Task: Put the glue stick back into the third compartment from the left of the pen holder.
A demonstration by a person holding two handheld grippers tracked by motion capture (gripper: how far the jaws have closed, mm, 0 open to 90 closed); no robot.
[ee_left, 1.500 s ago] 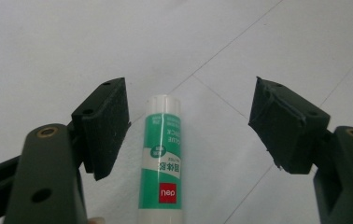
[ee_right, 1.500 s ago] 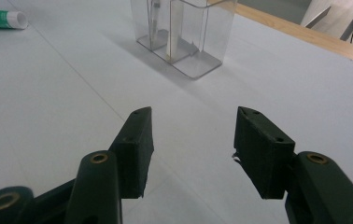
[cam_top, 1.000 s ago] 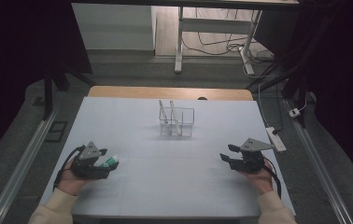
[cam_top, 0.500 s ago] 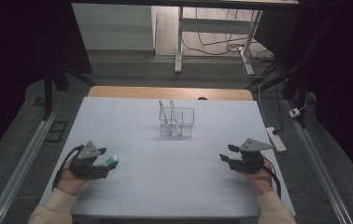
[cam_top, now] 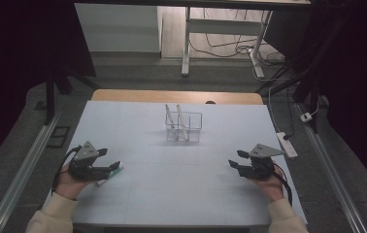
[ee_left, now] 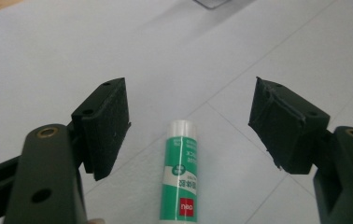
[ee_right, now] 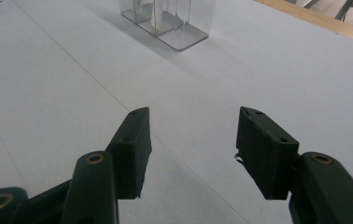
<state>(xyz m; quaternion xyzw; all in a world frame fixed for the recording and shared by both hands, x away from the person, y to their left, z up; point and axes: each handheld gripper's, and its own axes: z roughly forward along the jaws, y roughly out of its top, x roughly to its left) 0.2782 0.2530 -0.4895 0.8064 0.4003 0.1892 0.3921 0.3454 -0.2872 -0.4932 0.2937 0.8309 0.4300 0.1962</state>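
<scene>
A green-and-white glue stick (ee_left: 180, 177) lies flat on the white table, white cap end pointing away from the hand. My left gripper (ee_left: 191, 100) is open, one jaw on each side of the stick, and neither pad touches it. In the high view the left gripper (cam_top: 109, 158) sits at the table's front left, with the glue stick (cam_top: 117, 167) peeking out under its jaws. My right gripper (cam_top: 237, 160) rests at the front right, open and empty, as the right gripper (ee_right: 194, 119) view confirms. A clear plastic organizer (cam_top: 184, 127) holding two white sticks stands mid-table toward the back.
The white table top (cam_top: 181, 189) stretches wide between both hands. A wooden strip (cam_top: 176, 96) lines the far edge. A white power strip (cam_top: 287, 144) lies just off the right edge. Metal rails run along the floor on both sides.
</scene>
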